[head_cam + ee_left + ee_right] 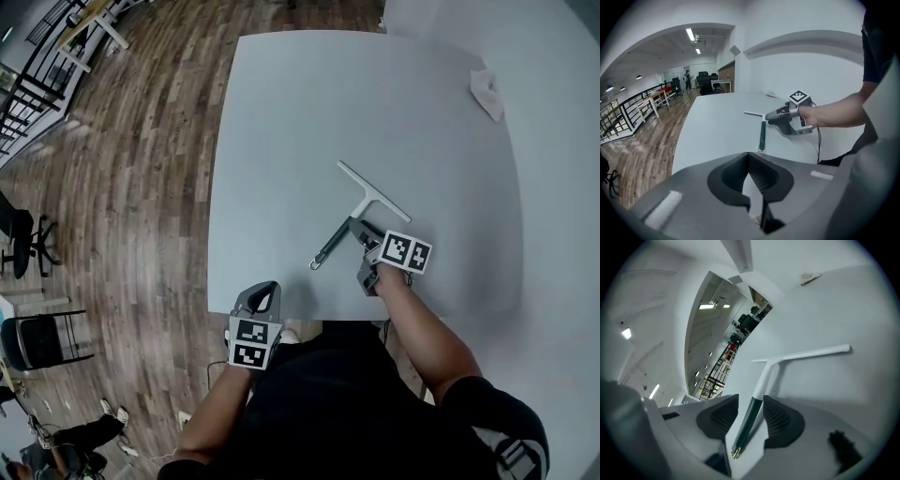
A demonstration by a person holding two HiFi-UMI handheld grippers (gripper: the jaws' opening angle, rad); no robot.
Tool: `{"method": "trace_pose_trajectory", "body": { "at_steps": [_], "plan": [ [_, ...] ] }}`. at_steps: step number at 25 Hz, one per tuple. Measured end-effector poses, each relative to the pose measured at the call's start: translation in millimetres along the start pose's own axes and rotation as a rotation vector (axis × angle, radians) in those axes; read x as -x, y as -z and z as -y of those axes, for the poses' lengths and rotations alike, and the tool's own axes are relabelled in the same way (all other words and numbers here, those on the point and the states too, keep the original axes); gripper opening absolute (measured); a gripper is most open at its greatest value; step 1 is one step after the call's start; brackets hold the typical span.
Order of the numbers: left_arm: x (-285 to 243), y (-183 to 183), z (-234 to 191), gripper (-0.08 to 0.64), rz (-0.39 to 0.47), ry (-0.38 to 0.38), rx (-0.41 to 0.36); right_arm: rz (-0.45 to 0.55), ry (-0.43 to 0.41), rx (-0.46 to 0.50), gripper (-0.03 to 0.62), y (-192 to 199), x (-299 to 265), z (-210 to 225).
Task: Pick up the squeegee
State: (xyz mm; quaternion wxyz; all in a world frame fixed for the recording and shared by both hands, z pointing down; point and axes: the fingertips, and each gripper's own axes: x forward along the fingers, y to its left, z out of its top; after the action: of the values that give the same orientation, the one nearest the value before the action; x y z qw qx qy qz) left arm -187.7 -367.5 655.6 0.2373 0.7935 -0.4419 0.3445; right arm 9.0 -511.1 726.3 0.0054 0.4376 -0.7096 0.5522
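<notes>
The squeegee lies flat on the grey table, its white blade toward the far side and its dark green handle toward the front edge. My right gripper is low over it and open. In the right gripper view the handle runs between the two pads with a gap on each side. My left gripper hangs at the table's front edge, left of the squeegee, fingertips together and nothing held. From the left gripper view the squeegee and the right gripper show ahead.
A crumpled white cloth lies at the table's far right corner. Wooden floor runs along the left of the table, with office chairs standing there. The person's body is right against the front edge.
</notes>
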Motion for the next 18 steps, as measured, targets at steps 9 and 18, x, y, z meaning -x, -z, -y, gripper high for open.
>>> {"method": "trace_pose_trajectory", "body": {
  "at_steps": [9,18],
  "plan": [
    [3,11,-7,0.008,-0.023,-0.014,0.113,0.035,-0.072,-0.139,0.179,-15,-29,4],
    [13,26,-19,0.008,-0.014,-0.043,0.181,-0.104,0.116,-0.154,0.135,-17,-62,15]
  ]
}}
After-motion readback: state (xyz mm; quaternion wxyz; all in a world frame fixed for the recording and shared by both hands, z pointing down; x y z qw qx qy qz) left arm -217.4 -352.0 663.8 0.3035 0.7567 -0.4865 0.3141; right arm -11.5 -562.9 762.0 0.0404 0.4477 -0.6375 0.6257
